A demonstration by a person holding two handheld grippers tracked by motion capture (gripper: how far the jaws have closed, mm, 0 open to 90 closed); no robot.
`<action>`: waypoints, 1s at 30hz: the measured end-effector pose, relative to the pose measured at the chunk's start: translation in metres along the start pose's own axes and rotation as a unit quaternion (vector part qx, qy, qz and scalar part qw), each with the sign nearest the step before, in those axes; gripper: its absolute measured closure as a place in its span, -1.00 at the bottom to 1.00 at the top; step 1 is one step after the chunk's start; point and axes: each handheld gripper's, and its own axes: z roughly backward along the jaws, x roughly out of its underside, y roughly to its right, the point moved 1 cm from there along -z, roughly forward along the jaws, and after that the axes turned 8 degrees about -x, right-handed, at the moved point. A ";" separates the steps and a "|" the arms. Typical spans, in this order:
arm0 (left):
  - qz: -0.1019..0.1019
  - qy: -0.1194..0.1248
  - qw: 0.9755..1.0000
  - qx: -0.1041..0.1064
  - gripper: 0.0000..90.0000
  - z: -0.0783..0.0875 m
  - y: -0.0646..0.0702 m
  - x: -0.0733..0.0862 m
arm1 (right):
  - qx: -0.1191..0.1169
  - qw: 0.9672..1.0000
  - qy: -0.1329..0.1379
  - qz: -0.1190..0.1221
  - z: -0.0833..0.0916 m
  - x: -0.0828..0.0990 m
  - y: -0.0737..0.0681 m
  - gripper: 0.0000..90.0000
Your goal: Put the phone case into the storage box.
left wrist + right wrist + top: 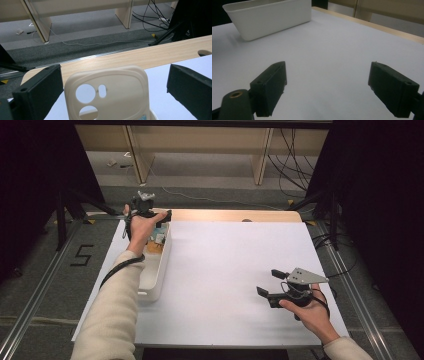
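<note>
We hold our left gripper (161, 218) over the far end of the white bin (159, 270), which stands along the left edge of the white mat (225, 270) covering the table. Our left gripper's jaws stand wide apart, and in the left gripper view a cream phone case (110, 95) rises upright between them, with clear gaps on both sides, so neither pad presses on it. The case shows its back to us, with two round camera cut-outs and a small oval one beside the upper round one. Its lower part sits inside the bin, whose rim shows at the bottom of that view, next to something with a blue label. From the high view we see a few small items in the bin's far end, too small for us to tell apart. Our right gripper (267, 282) hovers low over the bare mat near the right front corner, well apart from the bin, its jaws spread wide with nothing between them. Beyond the mat runs the wooden table edge (235, 215).
</note>
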 end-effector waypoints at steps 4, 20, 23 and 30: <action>0.003 0.000 1.000 0.009 -1.00 0.007 0.001 0.000 | 0.000 1.000 0.000 0.000 0.000 0.000 0.000 -0.64; -0.003 0.006 0.999 0.035 -0.97 0.026 0.009 0.004 | 0.002 1.000 0.001 0.000 0.001 0.000 0.000 -0.64; -0.003 0.005 0.999 0.039 -0.97 0.029 0.010 0.005 | 0.002 1.000 0.001 0.000 0.000 0.000 0.000 -0.64; -0.004 0.005 0.998 0.056 -0.96 0.039 0.016 0.007 | 0.003 1.000 0.000 0.000 0.000 -0.001 0.000 -0.64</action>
